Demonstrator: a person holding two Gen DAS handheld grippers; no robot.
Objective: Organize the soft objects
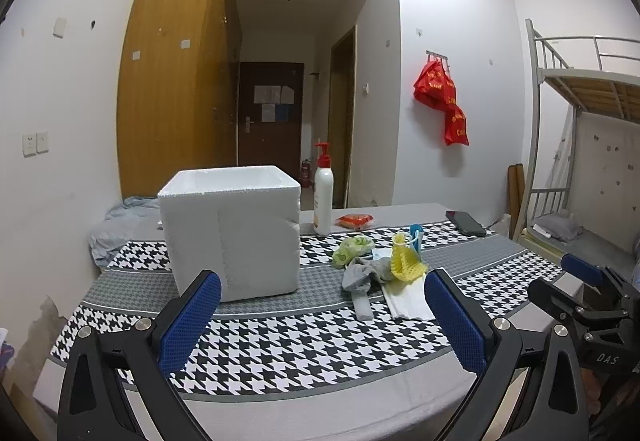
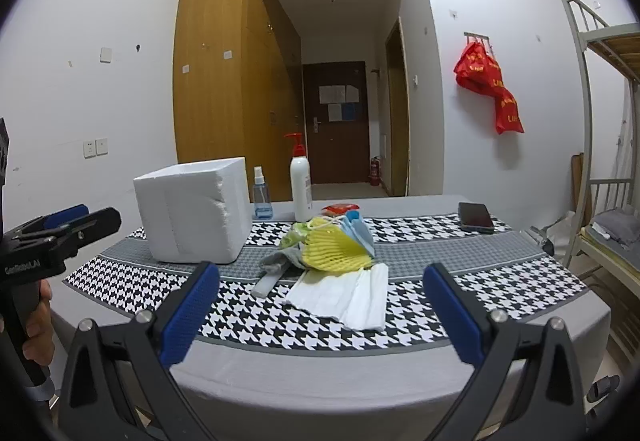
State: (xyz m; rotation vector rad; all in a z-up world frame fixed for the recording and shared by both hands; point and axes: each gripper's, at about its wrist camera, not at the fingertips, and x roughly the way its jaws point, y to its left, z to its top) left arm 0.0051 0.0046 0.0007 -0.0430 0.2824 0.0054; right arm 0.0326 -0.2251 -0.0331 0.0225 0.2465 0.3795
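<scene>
A heap of soft things lies mid-table: a yellow foam net, a white folded tissue, a grey sock, a green bag and a blue face mask. The same heap shows in the left wrist view, with the yellow net, the sock and the tissue. A white foam box, open on top, stands left of the heap. My left gripper is open and empty, short of the box. My right gripper is open and empty, short of the tissue.
A pump bottle, a small spray bottle and a red packet stand behind the heap. A black phone lies at the right. The table has a houndstooth cloth. A bunk bed is on the right.
</scene>
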